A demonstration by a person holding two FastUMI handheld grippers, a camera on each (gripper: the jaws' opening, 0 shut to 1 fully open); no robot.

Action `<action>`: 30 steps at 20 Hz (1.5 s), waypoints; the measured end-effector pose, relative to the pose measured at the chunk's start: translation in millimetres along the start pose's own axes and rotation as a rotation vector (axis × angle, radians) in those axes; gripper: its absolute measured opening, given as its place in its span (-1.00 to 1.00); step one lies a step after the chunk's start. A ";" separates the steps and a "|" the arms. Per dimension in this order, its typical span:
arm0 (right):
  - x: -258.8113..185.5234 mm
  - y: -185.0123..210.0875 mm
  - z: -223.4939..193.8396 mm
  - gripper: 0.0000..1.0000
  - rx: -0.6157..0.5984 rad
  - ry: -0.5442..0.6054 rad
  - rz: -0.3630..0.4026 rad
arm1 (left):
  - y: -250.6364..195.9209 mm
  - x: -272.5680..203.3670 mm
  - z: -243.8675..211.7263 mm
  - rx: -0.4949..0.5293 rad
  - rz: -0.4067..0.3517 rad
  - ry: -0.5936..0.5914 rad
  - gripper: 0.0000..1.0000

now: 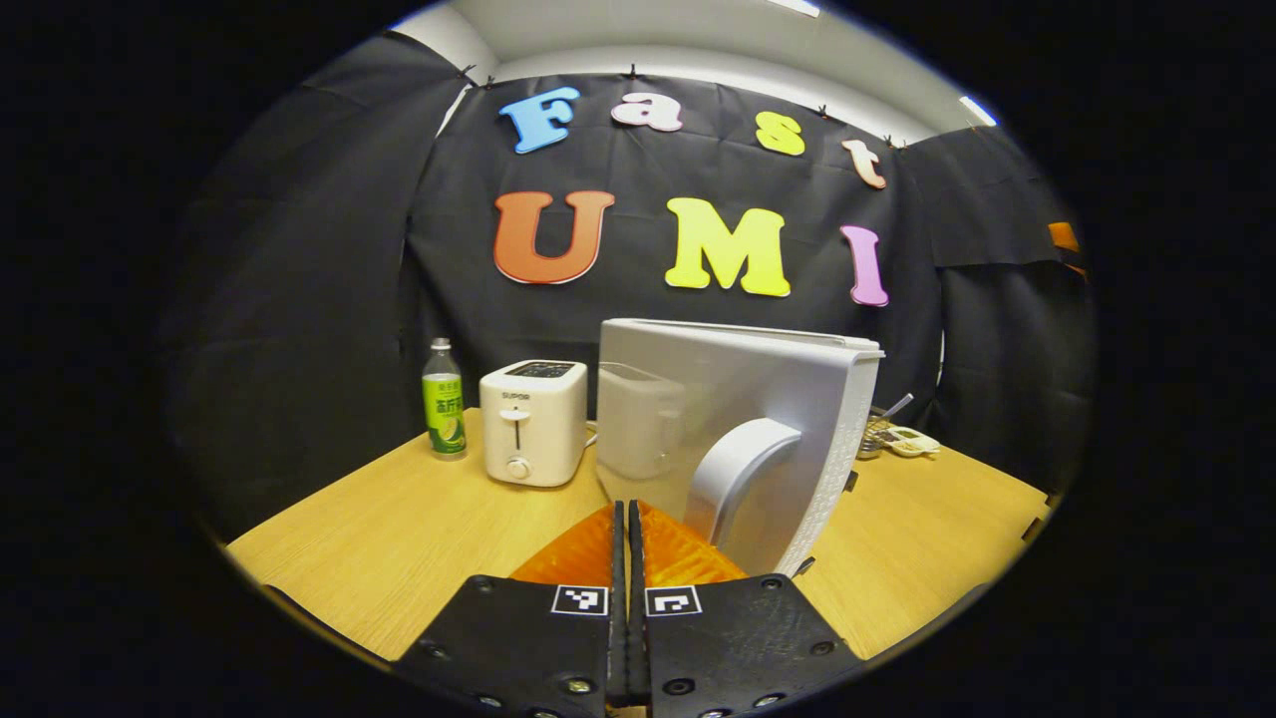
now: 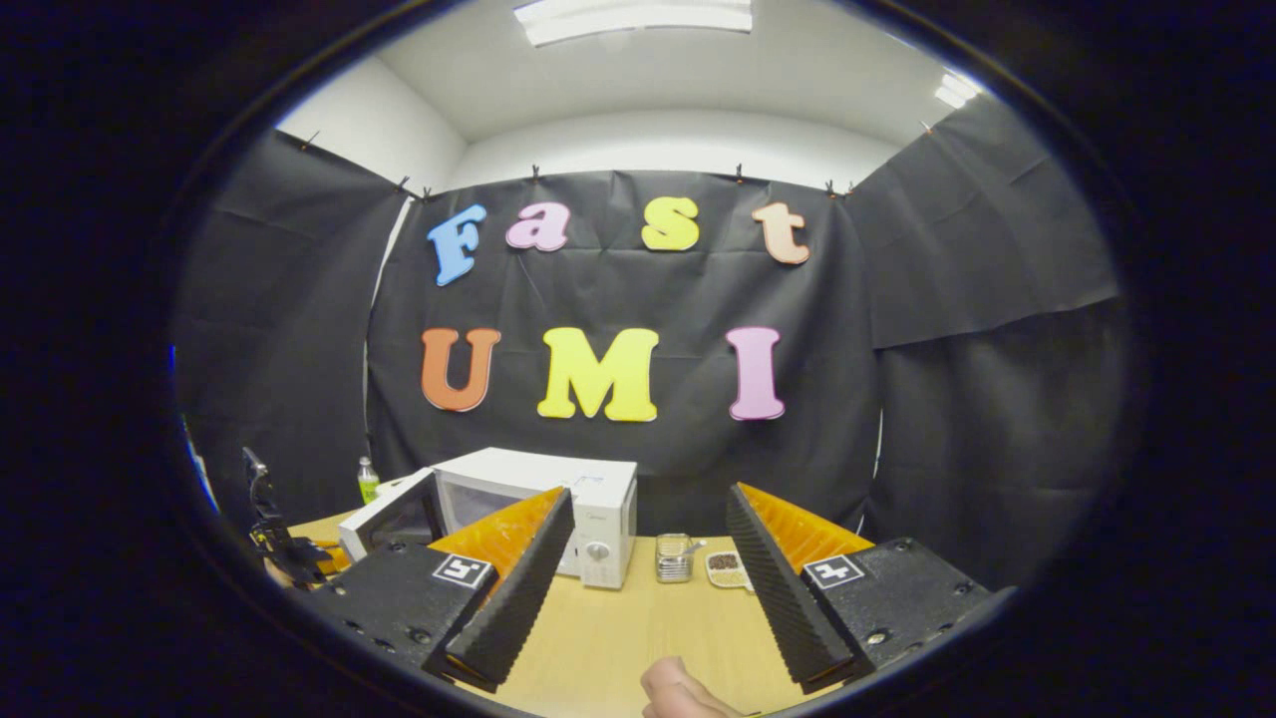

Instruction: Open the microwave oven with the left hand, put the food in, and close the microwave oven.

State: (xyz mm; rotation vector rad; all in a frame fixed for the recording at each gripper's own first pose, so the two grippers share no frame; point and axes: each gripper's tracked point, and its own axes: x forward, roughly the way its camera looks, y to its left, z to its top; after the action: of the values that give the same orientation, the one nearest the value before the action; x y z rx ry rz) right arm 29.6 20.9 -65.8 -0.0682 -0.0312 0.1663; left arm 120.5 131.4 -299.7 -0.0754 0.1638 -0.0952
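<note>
Pressed together at the bottom centre of the left gripper view, the left gripper point(image 1: 628, 519) holds nothing beside the curved handle point(image 1: 743, 474) of the microwave door point(image 1: 738, 399), which stands swung open, likely ready for loading. Right gripper point(image 2: 648, 558) is spread and empty above the wooden table point(image 2: 618, 628). Boxy white microwave point(image 2: 558, 499) sits lower left; the food point(image 2: 728, 568), a small dish beside a ribbed jar point(image 2: 675, 556), waits centre.

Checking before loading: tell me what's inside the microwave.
The microwave door is swung partly open, yet it blocks the cavity in both views, so I cannot tell what is inside.
</note>
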 end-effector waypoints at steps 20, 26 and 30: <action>-93.9 -72.2 18.3 0.97 0.035 -0.095 -0.092 | -137.1 119.0 -1.1 0.001 -0.247 -0.037 -1.00; -114.6 -81.9 7.0 0.98 0.054 -0.077 -0.127 | -166.7 158.2 8.3 -0.011 -0.234 -0.022 -1.00; -122.2 -83.1 8.5 0.97 0.044 -0.082 -0.129 | -183.7 180.5 18.9 -0.017 -0.221 -0.020 -1.00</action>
State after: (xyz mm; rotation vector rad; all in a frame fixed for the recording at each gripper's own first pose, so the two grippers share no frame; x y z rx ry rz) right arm -77.5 -80.7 -54.6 -0.0154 -0.1131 0.0404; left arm 284.7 -67.9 -294.6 -0.1108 0.1354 -0.3135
